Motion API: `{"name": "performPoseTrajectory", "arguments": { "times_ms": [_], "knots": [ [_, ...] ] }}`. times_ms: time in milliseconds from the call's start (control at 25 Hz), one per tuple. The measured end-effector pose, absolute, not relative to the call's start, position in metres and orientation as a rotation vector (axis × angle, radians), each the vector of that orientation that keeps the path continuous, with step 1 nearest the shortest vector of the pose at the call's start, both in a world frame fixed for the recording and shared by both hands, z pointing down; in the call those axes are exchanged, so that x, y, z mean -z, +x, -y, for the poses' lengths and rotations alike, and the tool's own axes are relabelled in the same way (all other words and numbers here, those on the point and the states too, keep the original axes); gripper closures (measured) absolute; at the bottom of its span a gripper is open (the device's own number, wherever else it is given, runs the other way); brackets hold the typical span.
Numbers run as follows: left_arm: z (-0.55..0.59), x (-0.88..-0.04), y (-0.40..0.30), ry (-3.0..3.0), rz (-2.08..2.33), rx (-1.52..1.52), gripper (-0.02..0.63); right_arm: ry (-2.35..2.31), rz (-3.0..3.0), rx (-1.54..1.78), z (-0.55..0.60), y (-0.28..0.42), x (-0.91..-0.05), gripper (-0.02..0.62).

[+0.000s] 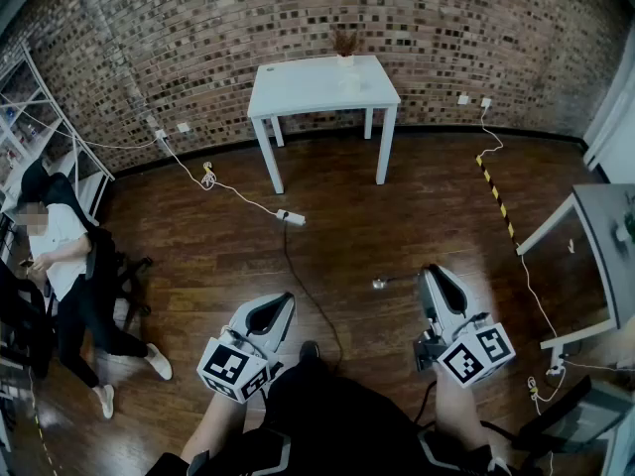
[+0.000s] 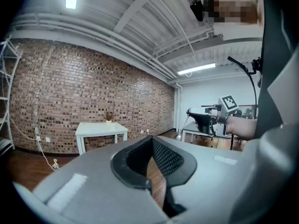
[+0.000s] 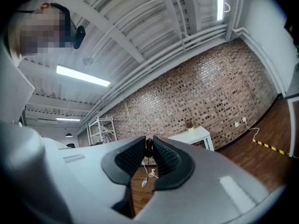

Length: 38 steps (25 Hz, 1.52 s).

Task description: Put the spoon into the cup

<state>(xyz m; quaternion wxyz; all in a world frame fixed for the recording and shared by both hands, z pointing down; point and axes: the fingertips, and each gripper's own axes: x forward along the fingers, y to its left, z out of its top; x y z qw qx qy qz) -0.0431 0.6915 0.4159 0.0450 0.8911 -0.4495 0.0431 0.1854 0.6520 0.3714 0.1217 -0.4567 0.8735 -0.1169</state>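
My right gripper (image 1: 430,269) is held level over the wooden floor, shut on the handle of a thin metal spoon (image 1: 380,284). The spoon's bowl sticks out to the left. In the right gripper view a dark bit of the handle (image 3: 148,146) is pinched between the pads. The left gripper view shows the right gripper (image 2: 189,112) with the spoon (image 2: 178,135) hanging from it. My left gripper (image 1: 289,298) is shut, tips touching, nothing in it (image 2: 152,139). Far ahead stands a white table (image 1: 298,92) with a small white vessel holding brown sprigs (image 1: 344,56). I cannot make out a cup for certain.
A cable and power strip (image 1: 291,218) lie on the floor between me and the table. A person (image 1: 60,256) sits at the left beside metal shelves (image 1: 30,117). A grey desk (image 1: 605,236) stands at the right, with striped tape (image 1: 493,191) on the floor near it.
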Motion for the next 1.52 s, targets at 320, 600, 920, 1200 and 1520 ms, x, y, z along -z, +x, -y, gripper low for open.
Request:
{"name": "performPoseTrajectory", "arguments": {
  "times_ms": [320,600,920,1200,1520],
  "knots": [
    [-0.625,-0.408,-0.097,2.768,1.323,-0.106,0.612,-1.358,-2.531,0.341,-0.595,0.13,-0.359,0.538],
    [-0.563,-0.411,-0.151,2.773,1.273,-0.109,0.612,-1.405,-2.523,0.329,-0.534,0.079,-0.352,0.538],
    [-0.506,-0.414,-0.176,2.78,1.201,-0.098,0.611,-1.46,-2.501,0.347,-0.486,0.051,-0.355,0.538],
    [-0.454,-0.418,-0.154,2.765,1.163,-0.125,0.612,-1.472,-2.501,0.382,-0.43,0.064,-0.363,0.538],
    [-0.372,-0.401,-0.133,2.76,1.277,-0.141,0.611,-1.354,-2.529,0.366,-0.333,0.083,-0.351,0.538]
  ]
}}
